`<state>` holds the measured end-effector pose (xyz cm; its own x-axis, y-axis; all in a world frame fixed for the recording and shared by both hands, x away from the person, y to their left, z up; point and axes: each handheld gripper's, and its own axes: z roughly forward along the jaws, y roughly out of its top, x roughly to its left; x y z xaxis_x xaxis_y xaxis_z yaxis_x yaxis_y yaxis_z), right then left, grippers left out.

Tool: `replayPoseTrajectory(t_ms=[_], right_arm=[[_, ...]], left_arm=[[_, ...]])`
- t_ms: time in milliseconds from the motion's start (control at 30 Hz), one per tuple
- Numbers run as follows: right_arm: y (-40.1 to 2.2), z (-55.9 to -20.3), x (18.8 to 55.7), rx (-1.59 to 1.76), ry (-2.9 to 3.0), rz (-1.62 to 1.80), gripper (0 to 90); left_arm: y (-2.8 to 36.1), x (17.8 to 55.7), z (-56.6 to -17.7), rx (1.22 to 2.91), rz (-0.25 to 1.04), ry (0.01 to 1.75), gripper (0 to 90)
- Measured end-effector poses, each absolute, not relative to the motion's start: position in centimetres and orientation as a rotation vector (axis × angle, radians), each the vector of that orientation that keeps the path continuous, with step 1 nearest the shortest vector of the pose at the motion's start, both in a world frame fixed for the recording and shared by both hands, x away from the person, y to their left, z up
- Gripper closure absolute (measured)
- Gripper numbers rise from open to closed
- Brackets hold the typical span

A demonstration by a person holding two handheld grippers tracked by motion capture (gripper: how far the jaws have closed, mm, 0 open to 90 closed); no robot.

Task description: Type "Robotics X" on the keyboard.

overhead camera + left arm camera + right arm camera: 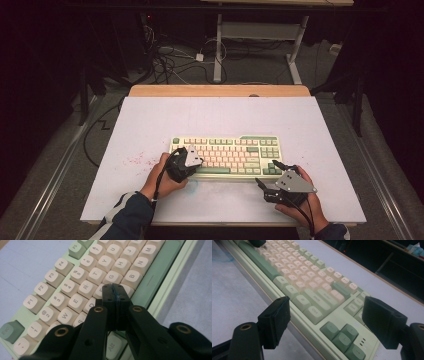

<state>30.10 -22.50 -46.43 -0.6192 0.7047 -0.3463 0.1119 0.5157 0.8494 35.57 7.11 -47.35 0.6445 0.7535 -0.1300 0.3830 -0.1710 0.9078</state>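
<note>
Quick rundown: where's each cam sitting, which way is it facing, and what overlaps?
High view: above the person's side, looking forward and down at the keyboard on the white table; both hands and sleeves enter from below.
Left gripper view: rides the left tongs, shut, tips over the letter keys.
Right gripper view: rides the right tongs, open, near the arrow keys.
Shared: the keyboard.

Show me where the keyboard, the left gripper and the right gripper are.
keyboard (235, 150), high view, on its middle keys.
left gripper (115, 293), left gripper view, at its closed tips.
right gripper (325, 322), right gripper view, midway between its open jaws.
</note>
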Motion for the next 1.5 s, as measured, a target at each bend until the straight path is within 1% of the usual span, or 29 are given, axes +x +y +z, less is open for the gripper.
replayPoseTrajectory(t_ms=[133, 233, 333, 433, 467, 500, 633, 733, 867, 1167, 1500], right_arm=[[-22.5, -46.4, 30.1, 0.662, 2.058, 1.087, 23.7], [-22.5, -46.4, 30.1, 0.662, 2.059, 1.087, 23.7], [-22.6, -46.3, 30.1, 0.661, 2.057, 1.085, 23.7], [-22.6, -46.3, 30.1, 0.665, 2.054, 1.089, 23.7], [-22.6, -46.3, 30.1, 0.664, 2.055, 1.089, 23.7], [-22.6, -46.3, 30.1, 0.665, 2.053, 1.092, 23.7], [-22.7, -46.3, 30.1, 0.667, 2.052, 1.091, 23.6], [-22.7, -46.3, 30.1, 0.676, 2.052, 1.094, 23.6], [-22.8, -46.2, 30.2, 0.681, 2.051, 1.096, 23.6], [-22.8, -46.2, 30.1, 0.685, 2.052, 1.096, 23.5], [-22.7, -46.3, 30.2, 0.689, 2.059, 1.088, 23.5]], left_arm=[[7.4, 35.5, -46.9, 1.757, 0.443, 0.902, 83.3], [7.6, 35.4, -46.8, 1.738, 0.461, 0.900, 78.0], [7.8, 35.3, -46.8, 1.715, 0.498, 0.899, 64.8], [8.2, 35.0, -46.7, 1.693, 0.503, 0.889, 54.5], [8.3, 34.9, -46.7, 1.692, 0.513, 0.881, 47.3], [8.4, 34.8, -46.7, 1.688, 0.525, 0.873, 42.4], [9.0, 34.0, -46.6, 1.649, 0.548, 0.844, 30.0], [9.8, 33.4, -46.6, 1.625, 0.546, 0.834, 23.4], [10.9, 32.8, -47.1, 1.618, 0.573, 0.823, 21.1], [13.4, 31.3, -47.7, 1.567, 0.582, 0.847, 20.7], [15.5, 30.7, -48.8, 1.585, 0.599, 0.899, 21.5]])
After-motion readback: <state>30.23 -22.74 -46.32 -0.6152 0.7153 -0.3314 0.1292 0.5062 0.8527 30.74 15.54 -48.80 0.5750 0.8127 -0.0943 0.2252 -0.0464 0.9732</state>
